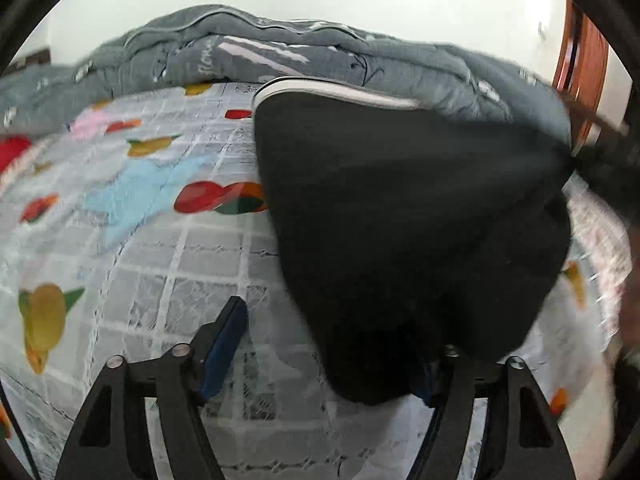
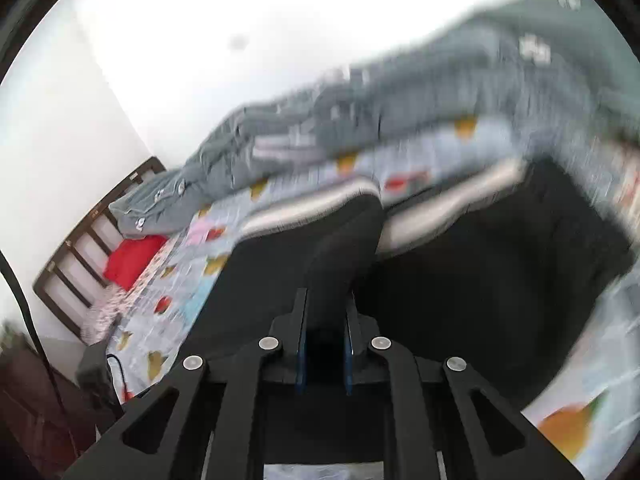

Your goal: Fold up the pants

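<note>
The black pants (image 1: 400,208) with a white side stripe (image 1: 336,90) lie on the bedsheet (image 1: 168,240), partly lifted at the right. My left gripper (image 1: 332,336) is open; its left finger (image 1: 228,340) stands clear of the cloth and the right finger is hidden under a black fold that drapes over it. In the right wrist view the pants (image 2: 480,280) spread ahead and right. My right gripper (image 2: 326,312) is shut on a bunched fold of the pants and holds it raised above the sheet.
A grey quilt (image 1: 280,52) is piled along the far side of the bed. A red pillow (image 2: 132,260) lies by the dark slatted headboard (image 2: 80,248). A wooden frame (image 1: 580,64) stands at the far right. The right wrist view is motion-blurred.
</note>
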Demonstrator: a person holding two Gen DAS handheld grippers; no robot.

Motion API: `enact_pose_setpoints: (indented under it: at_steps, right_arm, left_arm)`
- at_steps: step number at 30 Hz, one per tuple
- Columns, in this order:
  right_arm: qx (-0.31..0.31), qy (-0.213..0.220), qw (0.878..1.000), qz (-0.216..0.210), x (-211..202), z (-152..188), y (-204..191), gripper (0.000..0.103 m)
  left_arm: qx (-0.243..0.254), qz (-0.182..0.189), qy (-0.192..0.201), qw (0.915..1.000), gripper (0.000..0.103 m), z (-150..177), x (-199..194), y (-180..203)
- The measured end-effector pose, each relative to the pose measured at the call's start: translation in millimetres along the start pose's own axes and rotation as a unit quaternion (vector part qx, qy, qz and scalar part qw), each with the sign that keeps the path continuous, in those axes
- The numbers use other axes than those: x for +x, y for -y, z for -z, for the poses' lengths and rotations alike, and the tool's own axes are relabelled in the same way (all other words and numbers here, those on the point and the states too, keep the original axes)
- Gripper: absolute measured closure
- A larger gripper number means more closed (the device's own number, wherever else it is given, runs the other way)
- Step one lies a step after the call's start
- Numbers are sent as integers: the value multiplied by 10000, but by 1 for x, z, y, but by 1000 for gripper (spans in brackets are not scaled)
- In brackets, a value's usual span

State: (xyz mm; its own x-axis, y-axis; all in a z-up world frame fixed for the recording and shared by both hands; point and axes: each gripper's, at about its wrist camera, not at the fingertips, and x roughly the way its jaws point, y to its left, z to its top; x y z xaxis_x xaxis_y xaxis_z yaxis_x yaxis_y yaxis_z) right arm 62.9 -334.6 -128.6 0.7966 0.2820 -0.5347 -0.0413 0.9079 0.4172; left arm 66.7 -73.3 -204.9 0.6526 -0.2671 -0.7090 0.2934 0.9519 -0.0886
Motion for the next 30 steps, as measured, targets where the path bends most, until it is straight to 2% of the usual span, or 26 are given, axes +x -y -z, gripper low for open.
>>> enact_pose_setpoints:
  at_steps: [2, 4, 6, 7, 9, 11, 13, 16, 19, 23, 24, 26, 27, 30]
  right_arm:
    - [-212, 265, 9993, 181, -26, -17, 12, 91]
    - [-307, 585, 9966, 500, -54, -30, 34, 91]
    - [-273, 739, 9939, 768, -74, -34, 57, 91]
    - [-222, 692, 9924, 990, -78, -32, 71, 91]
    - [-65, 311, 9877, 1531, -70, -17, 106, 91]
    - [89, 1, 9840, 1780, -54, 3, 130, 90]
    - [212, -159, 9823, 1857, -44, 20, 143, 89]
    - [94, -91, 9811, 1933, -55, 22, 134, 84]
    - [-81, 280, 9755, 2180, -80, 7, 121, 83]
    - [-332, 538, 9761, 2078, -91, -2, 105, 83]
    - [-430, 528, 9756, 2087, -86, -2, 101, 83]
    - [-546, 364, 9741, 2165, -72, 5, 100, 83]
    - [-610, 256, 9729, 2217, -60, 12, 103, 83]
    - [-583, -252, 9656, 2521, -28, 32, 118, 84]
  left_arm:
    - [189, -19, -27, 9998, 32, -2, -1, 8]
    - [322, 195, -36, 9993, 30, -4, -4, 15]
    - [414, 468, 127, 9980, 26, -5, -9, 23]
    - [454, 488, 203, 9976, 26, -5, -11, 27]
    - [619, 459, 208, 9968, 23, -7, -9, 40]
    - [741, 427, 130, 9962, 23, -6, -6, 52]
    - [750, 420, 130, 9962, 25, -4, -8, 53]
    - [779, 596, 75, 9952, 27, -1, -18, 44]
    - [868, 945, 169, 9916, 27, 7, -42, 37]
    - [850, 924, 393, 9913, 27, -1, -55, 38]
    - [769, 986, 424, 9912, 27, -10, -54, 41]
    - [613, 833, 400, 9938, 27, -23, -45, 47]
    - [552, 704, 303, 9955, 27, -30, -35, 54]
    - [624, 628, -85, 9960, 24, -28, -5, 66]
